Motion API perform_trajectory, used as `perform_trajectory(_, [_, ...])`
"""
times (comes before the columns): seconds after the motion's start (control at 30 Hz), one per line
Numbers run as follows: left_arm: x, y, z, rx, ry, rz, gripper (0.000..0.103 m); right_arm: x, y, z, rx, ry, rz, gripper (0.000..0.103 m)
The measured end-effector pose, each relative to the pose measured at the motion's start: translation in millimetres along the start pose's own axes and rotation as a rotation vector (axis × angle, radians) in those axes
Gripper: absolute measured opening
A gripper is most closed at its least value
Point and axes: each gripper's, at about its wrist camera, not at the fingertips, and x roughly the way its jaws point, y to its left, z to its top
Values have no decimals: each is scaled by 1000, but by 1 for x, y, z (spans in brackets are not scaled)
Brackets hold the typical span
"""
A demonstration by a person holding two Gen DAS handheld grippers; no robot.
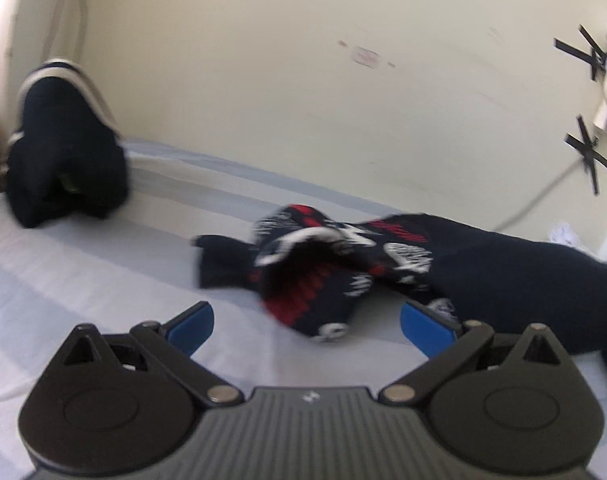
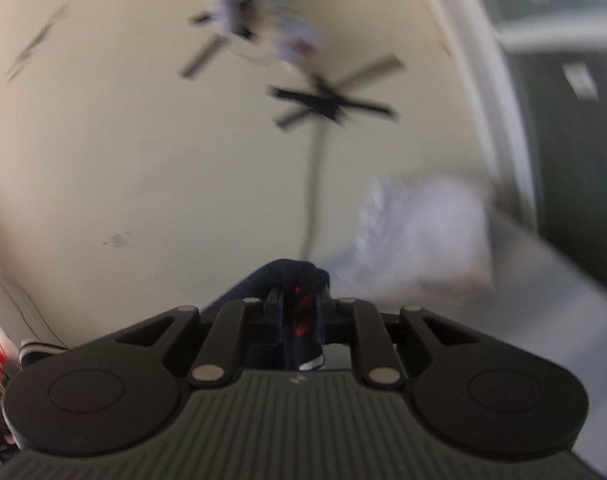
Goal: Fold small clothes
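Our left gripper [image 1: 307, 322] gapes wide over the bed [image 1: 83, 280]; right gripper [image 2: 299, 300] pinches the sweater [image 1: 343, 264].

Navy garment [image 1: 343, 264] with red-white pattern, blue fingertips [image 1: 191, 326]

Bare bed sheet [image 1: 83, 272] lies open between the dark bundle [image 1: 67, 152] at far left and the patterned sock pile [image 1: 343, 260]. Wall [image 1: 263, 80] closes the far edge; white pillow [image 2: 423, 232] blocks the right end.
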Motion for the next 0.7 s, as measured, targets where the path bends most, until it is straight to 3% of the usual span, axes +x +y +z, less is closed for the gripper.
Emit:
perform_trajectory(0.1, [13,-15,10,-15,50,-78,103,2,-3,-30,23,26,-12,32])
perform_trajectory(0.17, [29,-29,15,-7,87,-122,103,7,-8,-37,48,44,-2,51])
perform_trajectory(0.27, [53,-51,16,1,153,-162,100,20,-9,-38,85,73,41,54])
perform_trajectory(0.3, [62,-58,15,-12,184,-188,93,23,-13,-40,86,75,53,54])
perform_trajectory(0.33, [71,-64,16,-25,212,-212,78,25,-10,-41,72,79,67,52])
perform_trajectory(0.37, [79,-72,17,-35,238,-230,66,27,-5,-42,44,88,87,37])
perform_trajectory(0.4, [88,-79,17,-39,266,-244,37,27,2,-43,8,100,123,22])
perform_trajectory(0.43, [93,-83,15,-41,290,-252,14,26,8,-43,-21,121,173,11])
perform_trajectory(0.5, [100,-86,13,-52,291,-228,11,16,16,-45,-35,135,294,10])
perform_trajectory(0.57, [88,-78,17,-74,264,-267,10,0,25,-47,-60,160,456,10])
perform_trajectory(0.63, [51,-58,25,-99,186,-343,10,-18,37,-52,-120,206,655,12])
perform_trajectory(0.7, [-1,-26,31,-115,72,-400,9,-38,55,-61,-252,257,771,17])
